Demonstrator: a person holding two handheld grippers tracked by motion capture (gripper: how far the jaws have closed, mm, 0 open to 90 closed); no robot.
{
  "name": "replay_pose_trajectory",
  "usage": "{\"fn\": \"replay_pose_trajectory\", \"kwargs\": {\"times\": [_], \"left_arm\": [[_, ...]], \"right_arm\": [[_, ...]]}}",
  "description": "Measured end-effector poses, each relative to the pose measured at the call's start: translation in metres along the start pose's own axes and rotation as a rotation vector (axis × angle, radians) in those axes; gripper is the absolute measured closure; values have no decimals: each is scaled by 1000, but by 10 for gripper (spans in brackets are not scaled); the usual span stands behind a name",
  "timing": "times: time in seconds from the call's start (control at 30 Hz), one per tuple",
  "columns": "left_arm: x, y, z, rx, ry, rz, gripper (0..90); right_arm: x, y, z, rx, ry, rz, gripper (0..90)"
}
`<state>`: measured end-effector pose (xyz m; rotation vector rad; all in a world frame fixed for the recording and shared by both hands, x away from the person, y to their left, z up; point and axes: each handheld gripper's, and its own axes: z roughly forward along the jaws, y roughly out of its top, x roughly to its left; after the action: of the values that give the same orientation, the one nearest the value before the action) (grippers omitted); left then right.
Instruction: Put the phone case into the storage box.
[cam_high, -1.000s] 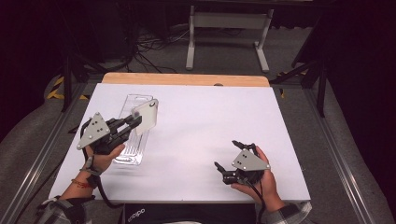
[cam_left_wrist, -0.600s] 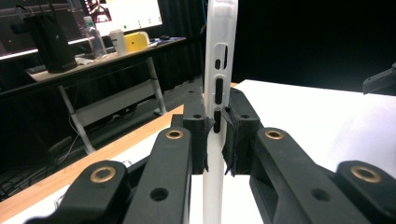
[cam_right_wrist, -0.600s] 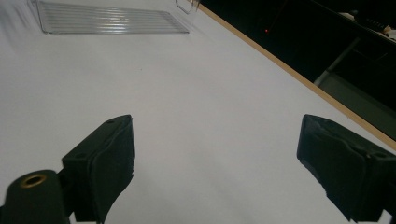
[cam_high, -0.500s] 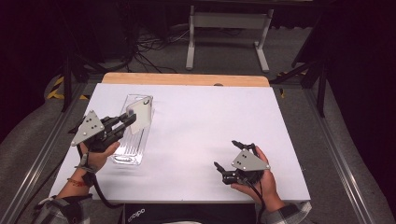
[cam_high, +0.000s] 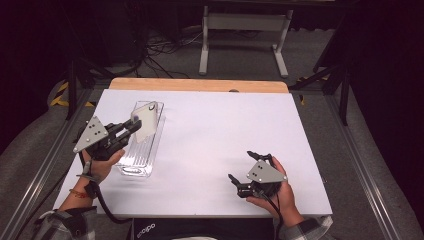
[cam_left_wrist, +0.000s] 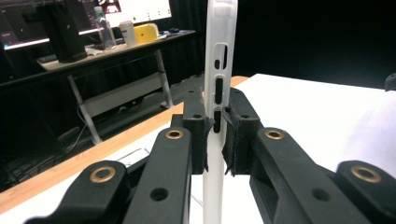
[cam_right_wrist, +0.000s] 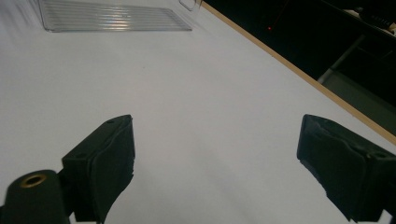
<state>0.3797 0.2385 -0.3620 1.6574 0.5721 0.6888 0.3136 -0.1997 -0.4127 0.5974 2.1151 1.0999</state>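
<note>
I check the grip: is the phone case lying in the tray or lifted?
Lifted: the left gripper pinches the phone case above the tray.

Showing matte black on both grippers, the left gripper and the right gripper, each carrying a grey three-cornered plate dotted with small dark holes and trailing a black cable toward the near edge. Displaying brass-coloured rivets and round holes along chunky black jaw arms, ending in ragged-edged black pads. Wearing plaid sleeves at both wrists, plus a beaded bracelet at the left.
</note>
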Motion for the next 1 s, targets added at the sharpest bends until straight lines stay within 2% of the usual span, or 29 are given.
{"fn": "replay_pose_trajectory", "kwargs": {"times": [0.07,0.4,0.53,0.8,1.0], "left_arm": [[5,-3,1,-1,4,-22,811],[20,-11,8,24,11,-38,811],[27,-15,14,40,14,-29,811],[45,-26,33,74,10,-51,812],[50,-31,45,97,8,-53,811]], "right_arm": [[0,0,0,2,1,2,120],[-1,-1,2,7,2,12,120],[-1,-1,3,11,3,9,120],[-2,-2,5,20,2,8,120],[-1,-3,7,25,3,7,120]]}}
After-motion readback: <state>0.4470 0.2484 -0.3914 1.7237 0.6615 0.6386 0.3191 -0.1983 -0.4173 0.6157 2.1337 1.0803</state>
